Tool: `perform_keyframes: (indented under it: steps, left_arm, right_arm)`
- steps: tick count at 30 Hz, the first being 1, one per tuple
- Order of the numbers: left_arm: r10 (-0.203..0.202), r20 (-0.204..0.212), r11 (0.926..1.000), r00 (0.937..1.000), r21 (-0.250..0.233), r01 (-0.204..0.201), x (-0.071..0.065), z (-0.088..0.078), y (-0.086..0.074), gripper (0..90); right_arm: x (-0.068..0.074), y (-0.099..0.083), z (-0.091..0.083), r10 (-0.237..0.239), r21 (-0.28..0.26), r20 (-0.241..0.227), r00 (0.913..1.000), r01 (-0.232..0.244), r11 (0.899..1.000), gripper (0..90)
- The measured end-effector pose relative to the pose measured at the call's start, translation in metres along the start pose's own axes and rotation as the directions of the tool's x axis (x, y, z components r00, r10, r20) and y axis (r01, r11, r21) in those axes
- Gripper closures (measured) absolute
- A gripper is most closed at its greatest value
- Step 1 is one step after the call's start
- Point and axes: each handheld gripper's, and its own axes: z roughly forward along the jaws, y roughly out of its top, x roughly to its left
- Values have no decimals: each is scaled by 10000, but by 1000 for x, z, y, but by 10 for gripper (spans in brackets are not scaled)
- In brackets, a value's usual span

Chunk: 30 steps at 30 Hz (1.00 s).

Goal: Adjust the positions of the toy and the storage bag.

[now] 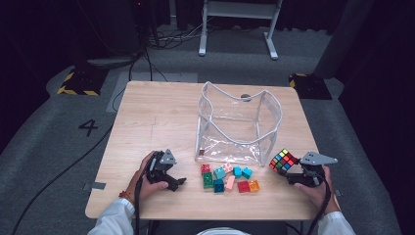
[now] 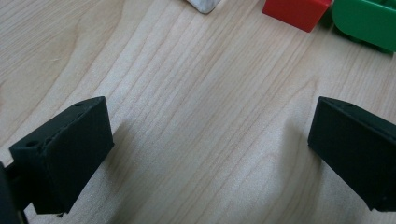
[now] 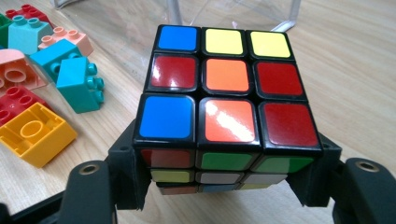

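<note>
Grey carpet and dark curtains surround a light wooden counter (image 1: 161, 117) seen from the high view. Toward its far half stands a clear plastic bag with white edging (image 1: 238, 125), open at the top. In front of the bag lies a loose cluster of plastic building bricks (image 1: 228, 177) in red, green, teal, pink and orange.

At the right, the right gripper (image 1: 289, 172) has its jaws closed against two opposite sides of a multicoloured puzzle cube with black edges (image 1: 283, 160), which sits just beside the bag's near right corner. From the right gripper view the cube (image 3: 226, 93) is clamped between the two black jaws, its top face showing blue, yellow, red and orange squares; the wooden surface shows beneath its lower edge, though whether it is clear of the counter cannot be told. A yellow brick (image 3: 33, 133) and a teal brick (image 3: 80, 84) lie to one side of it.

At the left, the left gripper (image 1: 177, 183) rests low over the counter, near the left end of the brick cluster. In the left gripper view its jaws stand wide apart with bare wood between them, holding nothing; a red brick (image 2: 295, 11) and a green brick (image 2: 366, 21) lie beyond them.
</note>
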Motion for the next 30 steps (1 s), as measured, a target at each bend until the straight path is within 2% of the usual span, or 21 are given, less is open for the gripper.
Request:
perform_keyframes:
  steps: [7, 9, 14, 20, 22, 23, 24, 25, 28, 30]
  left_arm:
    - [-12, 30, 10000, 10000, 3, 12, 0, 0, 0, 0]
    - [9, 6, 10000, 10000, -4, -9, 0, 0, 0, 0]
    - [-11, 31, 10000, 10000, 7, 11, 0, 0, 0, 0]
    - [-14, 28, 10000, 10000, 4, 14, 0, 0, 0, 0]
    - [-10, 29, 10000, 10000, 7, 10, 0, 0, 0, 0]
    - [-13, 33, 10000, 10000, 8, 13, 0, 0, 0, 0]
    - [-13, 29, 10000, 10000, 3, 13, 0, 0, 0, 0]
    - [-9, 28, 10000, 10000, 3, 9, 0, 0, 0, 0]
    - [-12, 29, 10000, 10000, 3, 12, 0, 0, 0, 0]
    - [-11, 29, 10000, 10000, 5, 11, 0, 0, 0, 0]
  right_arm:
    - [-5, 7, -7, 5, -201, 158, 9999, -2, 9998, 336]
    - [-10, 15, -13, 83, -624, 143, 9999, -74, 9980, 336]
    - [-15, 27, -22, -15, -820, 369, 9993, 45, 9966, 336]
    - [-28, 48, -34, 28, -1240, 649, 9979, 53, 9923, 336]
    - [-34, 61, -41, -21, -1455, 745, 9972, 129, 9893, 336]
    - [-34, 61, -41, -21, -1455, 745, 9972, 129, 9893, 336]
    - [-38, 70, -46, -91, -1599, 834, 9965, 224, 9869, 336]
    - [-38, 70, -46, -91, -1599, 834, 9965, 224, 9869, 336]
    - [-42, 86, -52, -183, -1808, 930, 9955, 350, 9829, 336]
    - [-42, 89, -53, -178, -1850, 938, 9954, 350, 9821, 336]
